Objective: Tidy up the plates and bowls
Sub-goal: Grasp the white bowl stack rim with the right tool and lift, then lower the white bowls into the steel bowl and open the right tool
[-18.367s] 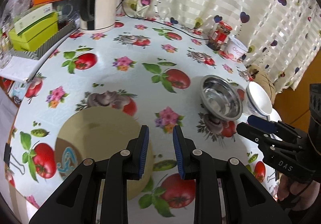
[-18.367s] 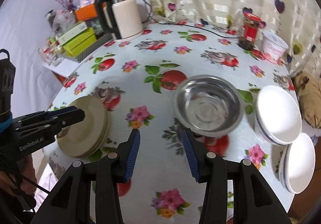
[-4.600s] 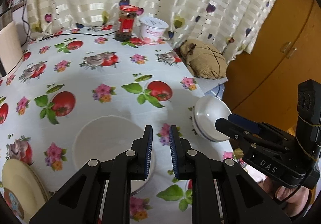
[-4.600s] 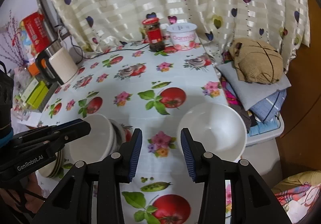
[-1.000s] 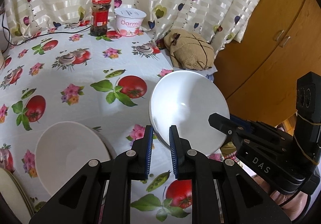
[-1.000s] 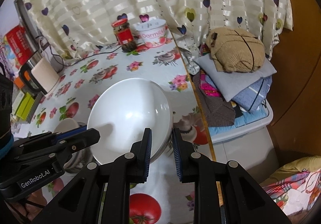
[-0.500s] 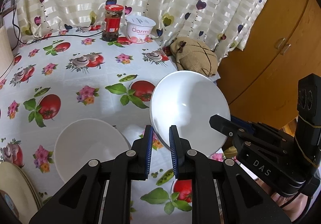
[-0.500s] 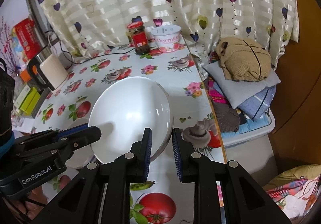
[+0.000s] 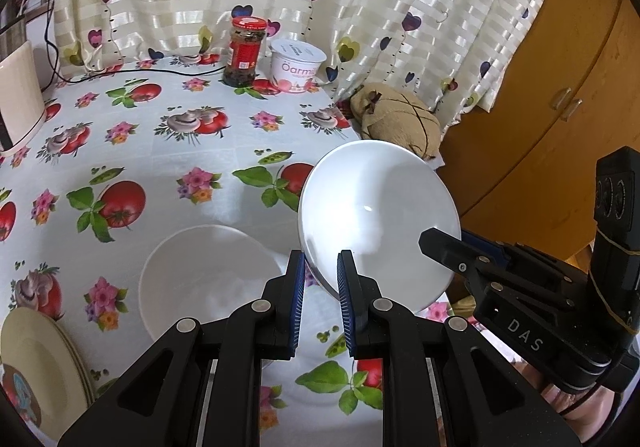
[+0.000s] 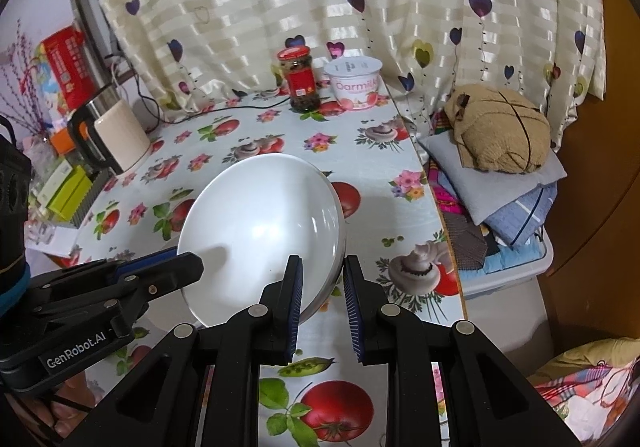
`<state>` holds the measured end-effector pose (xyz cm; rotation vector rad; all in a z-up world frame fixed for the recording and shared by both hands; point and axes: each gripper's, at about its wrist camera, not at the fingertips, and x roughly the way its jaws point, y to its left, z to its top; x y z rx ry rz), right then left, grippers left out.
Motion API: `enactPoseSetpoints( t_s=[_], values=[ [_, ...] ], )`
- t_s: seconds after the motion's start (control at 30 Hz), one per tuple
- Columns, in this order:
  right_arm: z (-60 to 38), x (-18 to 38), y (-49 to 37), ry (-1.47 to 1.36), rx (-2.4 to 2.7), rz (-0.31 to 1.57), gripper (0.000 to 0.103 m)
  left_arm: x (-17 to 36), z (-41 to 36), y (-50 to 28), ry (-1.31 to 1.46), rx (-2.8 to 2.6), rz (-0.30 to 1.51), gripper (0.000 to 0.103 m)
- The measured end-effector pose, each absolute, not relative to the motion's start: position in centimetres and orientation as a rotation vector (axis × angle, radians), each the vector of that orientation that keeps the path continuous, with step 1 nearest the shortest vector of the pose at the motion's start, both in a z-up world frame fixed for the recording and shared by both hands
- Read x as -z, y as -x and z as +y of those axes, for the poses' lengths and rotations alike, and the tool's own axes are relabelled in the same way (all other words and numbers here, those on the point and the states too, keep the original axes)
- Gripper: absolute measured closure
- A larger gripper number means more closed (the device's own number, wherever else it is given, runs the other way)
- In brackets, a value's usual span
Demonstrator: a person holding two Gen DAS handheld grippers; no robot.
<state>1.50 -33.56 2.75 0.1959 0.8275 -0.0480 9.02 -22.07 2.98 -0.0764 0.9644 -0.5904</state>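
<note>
A white bowl (image 9: 376,219) is held tilted above the flowered tablecloth (image 9: 168,151), its rim pinched on one side by the left gripper (image 9: 318,287) and on the other by the right gripper (image 10: 318,287). Below sits one more white bowl (image 9: 208,279); beside it, a stack of yellow plates (image 9: 36,367), number unclear. At the far edge stand one red-lidded jar (image 9: 245,51) and one yogurt tub (image 9: 297,65).

Both wrist views look down close from opposite sides, sharing the white bowl (image 9: 376,215)
</note>
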Motion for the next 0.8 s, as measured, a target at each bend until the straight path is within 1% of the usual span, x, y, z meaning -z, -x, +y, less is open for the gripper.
enactPoseSetpoints(
  t_s=[0.5,0.8],
  values=[
    [-30.4,-2.7,-2.2,-0.175,-0.013,0.841,0.083,-2.6,-18.3,-8.5,0.114,0.525,0.971,0.086],
    [-27.7,-1.2,-3.5,-0.167,-0.077,0.88,0.083,-1.8,-15.6,-8.5,0.14,0.458,0.99,0.086]
  ],
)
